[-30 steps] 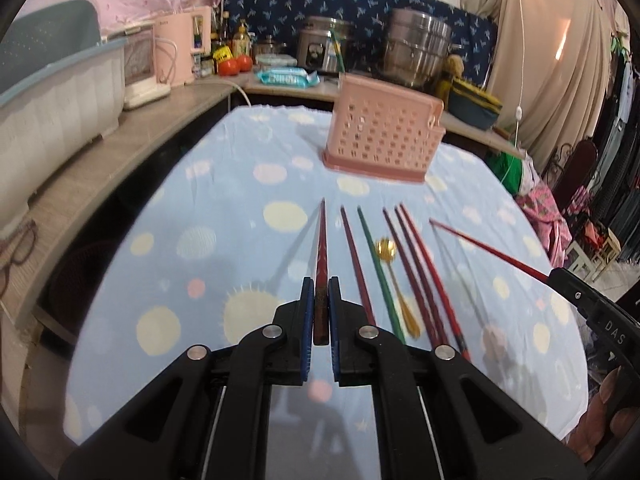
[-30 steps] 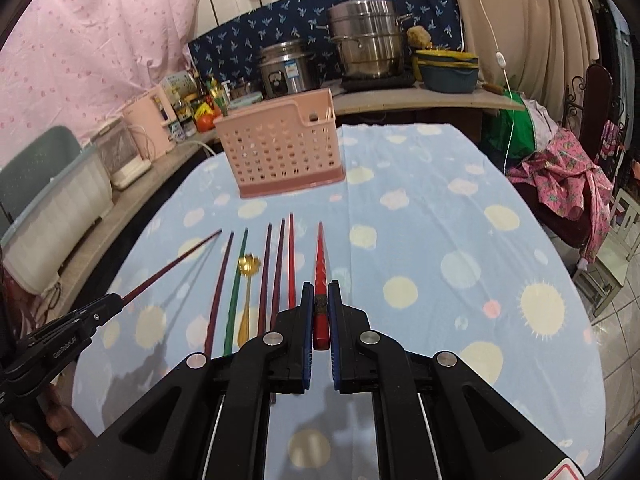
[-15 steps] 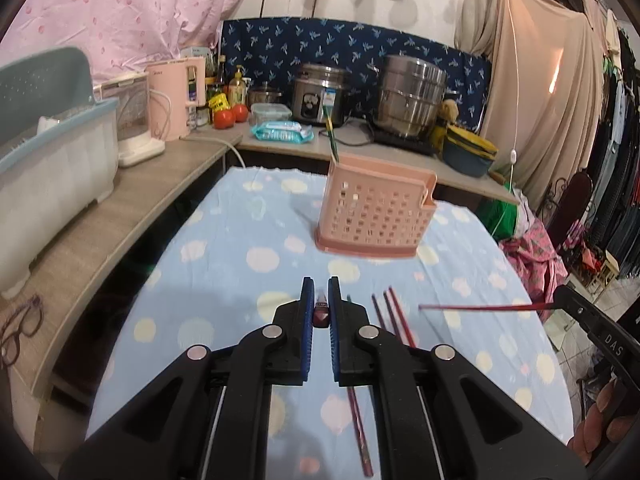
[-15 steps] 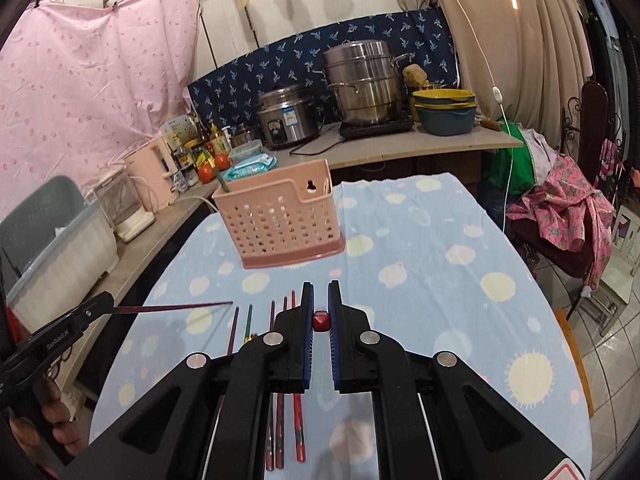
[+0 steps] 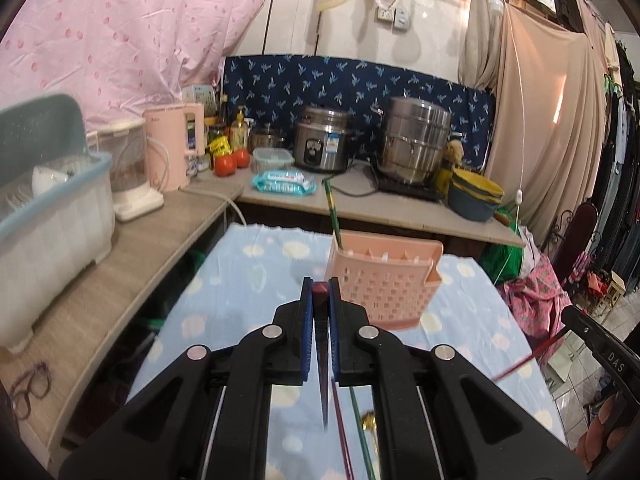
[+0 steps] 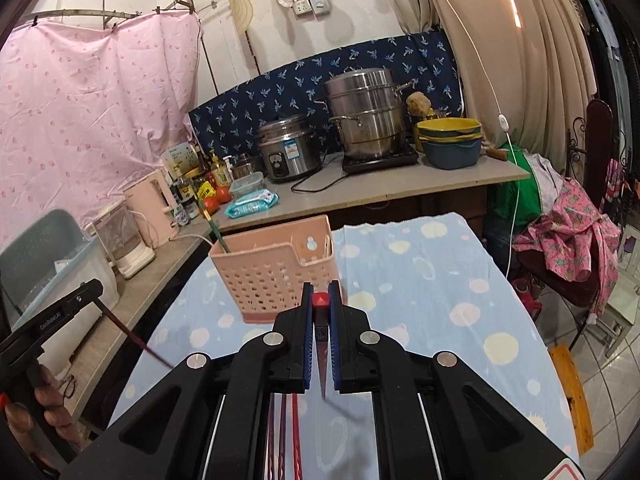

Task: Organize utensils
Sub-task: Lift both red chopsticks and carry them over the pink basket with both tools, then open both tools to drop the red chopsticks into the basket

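Spotted blue tablecloth (image 5: 248, 280) below cluttered counter (image 6: 360, 196); each gripper (image 5: 320, 290) clamping a red chopstick (image 6: 320, 300).

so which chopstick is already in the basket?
The green chopstick, standing tilted in the left corner of the pink basket. The other chopsticks are either clamped in the fingers or lying on the tablecloth.

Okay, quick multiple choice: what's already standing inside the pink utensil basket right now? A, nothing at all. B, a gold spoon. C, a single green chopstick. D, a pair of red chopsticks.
C: one green chopstick sticks up from the left end of the pink basket, while the gold spoon is down on the tablecloth and each gripper holds a red chopstick.
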The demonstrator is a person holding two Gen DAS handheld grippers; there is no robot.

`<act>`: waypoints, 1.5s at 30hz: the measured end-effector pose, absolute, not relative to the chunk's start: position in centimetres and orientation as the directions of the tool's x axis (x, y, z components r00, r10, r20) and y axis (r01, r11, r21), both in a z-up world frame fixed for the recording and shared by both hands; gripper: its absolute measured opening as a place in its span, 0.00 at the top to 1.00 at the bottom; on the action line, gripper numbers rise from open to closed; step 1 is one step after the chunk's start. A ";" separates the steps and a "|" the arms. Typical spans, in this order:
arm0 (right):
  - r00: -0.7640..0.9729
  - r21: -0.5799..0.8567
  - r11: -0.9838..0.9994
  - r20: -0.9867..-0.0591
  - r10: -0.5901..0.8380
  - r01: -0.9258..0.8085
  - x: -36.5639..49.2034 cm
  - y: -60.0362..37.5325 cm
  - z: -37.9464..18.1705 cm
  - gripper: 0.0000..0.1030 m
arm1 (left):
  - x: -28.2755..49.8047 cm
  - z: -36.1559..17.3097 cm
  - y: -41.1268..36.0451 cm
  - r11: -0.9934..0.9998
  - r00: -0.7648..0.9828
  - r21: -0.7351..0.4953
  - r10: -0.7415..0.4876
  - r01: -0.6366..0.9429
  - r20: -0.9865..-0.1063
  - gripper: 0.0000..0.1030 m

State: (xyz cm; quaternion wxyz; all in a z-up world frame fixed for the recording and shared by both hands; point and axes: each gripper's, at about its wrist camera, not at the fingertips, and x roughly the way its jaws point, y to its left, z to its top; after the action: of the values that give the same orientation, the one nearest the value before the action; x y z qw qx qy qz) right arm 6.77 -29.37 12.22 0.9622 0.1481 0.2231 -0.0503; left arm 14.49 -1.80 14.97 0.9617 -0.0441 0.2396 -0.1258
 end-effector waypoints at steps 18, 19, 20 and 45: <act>0.974 0.324 0.943 -0.227 0.003 0.072 17.3 -31.9 23.2 0.93 | 22.2 26.6 -5.5 0.944 0.920 -0.147 -0.323 0.296 -0.220 0.93; 0.977 0.336 0.939 -0.214 0.005 0.069 17.9 -32.0 23.7 0.93 | 22.7 27.3 -5.9 0.941 0.924 -0.152 -0.329 0.303 -0.195 0.93; 0.979 0.344 0.936 -0.203 0.003 0.068 18.6 -32.2 24.1 0.93 | 23.1 27.9 -6.3 0.939 0.927 -0.152 -0.333 0.309 -0.171 0.93; 0.928 0.300 0.949 -0.373 0.026 0.094 28.5 -29.9 14.9 0.78 | 31.7 17.0 -11.2 0.941 0.864 -0.155 -0.337 0.300 -0.374 0.92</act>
State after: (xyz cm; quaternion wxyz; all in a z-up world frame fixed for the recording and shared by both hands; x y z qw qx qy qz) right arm 28.53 -29.90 14.90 0.9689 0.1583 0.1894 -0.0178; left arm 31.74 -11.24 16.96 0.9643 -0.0456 0.2018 -0.1652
